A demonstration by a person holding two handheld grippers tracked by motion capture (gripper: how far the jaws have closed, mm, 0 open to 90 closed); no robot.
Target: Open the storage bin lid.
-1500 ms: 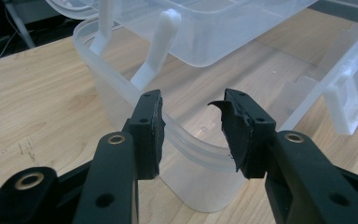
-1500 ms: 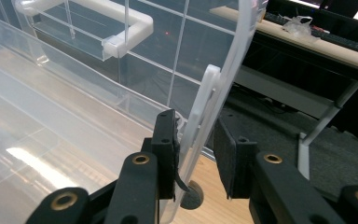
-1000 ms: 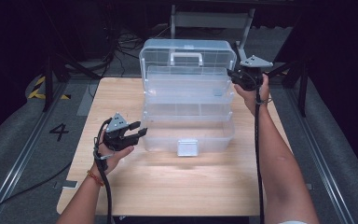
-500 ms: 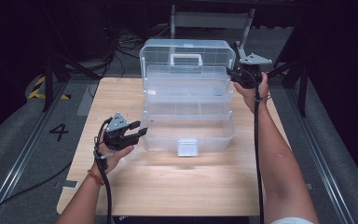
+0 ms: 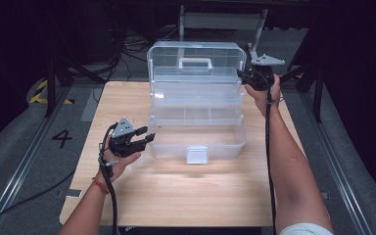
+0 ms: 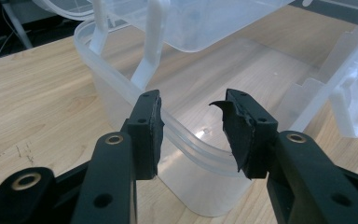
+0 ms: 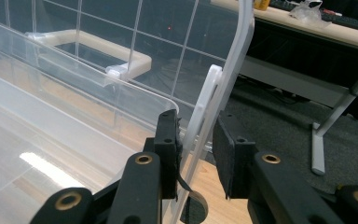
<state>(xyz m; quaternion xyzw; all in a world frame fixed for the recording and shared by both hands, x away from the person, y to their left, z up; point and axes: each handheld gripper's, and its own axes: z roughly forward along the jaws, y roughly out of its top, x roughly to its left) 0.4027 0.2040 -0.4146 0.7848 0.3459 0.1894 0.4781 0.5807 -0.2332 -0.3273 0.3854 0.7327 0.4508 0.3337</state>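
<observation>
Starting at the left, my left gripper (image 5: 146,136) hangs just beside the front left corner of the clear tiered box (image 5: 196,105). It sits where it was a second ago. In the left gripper view the left gripper (image 6: 191,126) is released, its jaws spread either side of the lower bin's rim (image 6: 186,140). They are not touching it as far as I can tell, so nothing on that side is being steadied yet.

The box itself stands in the middle of the wooden worktop (image 5: 176,196). Its trays are fanned back in steps and its lid, with the handle (image 5: 195,62), is tipped up at the rear. The front latch (image 5: 197,154) hangs loose on the bin. The box is spread no wider and no narrower than in the earlier pictures.

At the right, the one small change is that my right gripper (image 5: 242,76) has crept slightly inward against the box's upper right end. In the right gripper view the right gripper (image 7: 198,135) straddles the white link arm (image 7: 214,88). The arm lies close against one jaw with a gap to the other, so I judge it unclenched, not yet biting.

My reading is that the reach is finished and the squeeze is next. Once that arm is pinched I can swing the tiers, and the left gripper should take the rim first so the bin won't slide.
</observation>
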